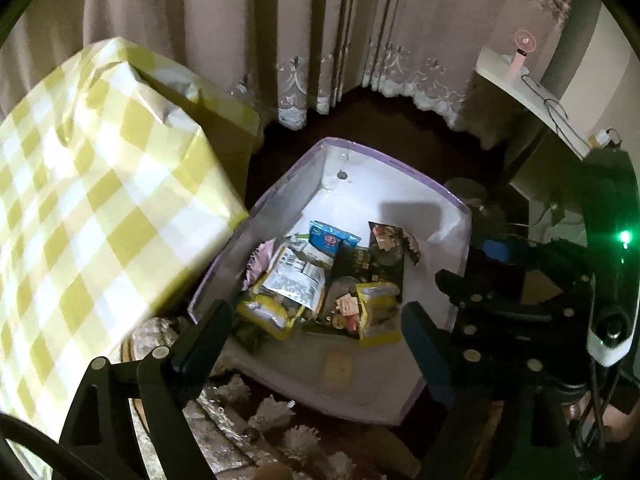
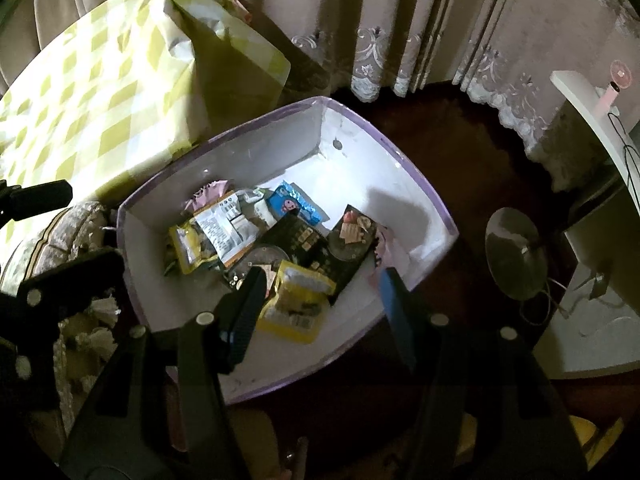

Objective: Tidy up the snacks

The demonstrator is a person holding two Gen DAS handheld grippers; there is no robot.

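Observation:
A white box with a lilac rim (image 1: 384, 152) (image 2: 240, 128) stands on the dark floor. Several snack packets lie in it: a blue one (image 1: 330, 238) (image 2: 294, 204), a white-labelled one (image 1: 294, 280) (image 2: 226, 232), dark ones (image 1: 372, 264) (image 2: 304, 240) and a yellow one (image 1: 378, 312) (image 2: 296, 300). My left gripper (image 1: 316, 316) hangs open above the box's near side, nothing between its fingers. My right gripper (image 2: 320, 276) is also open above the box; the yellow packet lies below it in the box, not touched by the pads.
A table with a yellow-and-white check cloth (image 1: 80, 200) (image 2: 80, 100) stands left of the box. Curtains (image 1: 280, 40) hang behind. A white shelf with a pink fan (image 1: 524, 52) is at right. A round metal stand base (image 2: 516, 252) sits right of the box. Fringed fabric (image 1: 272, 412) lies near.

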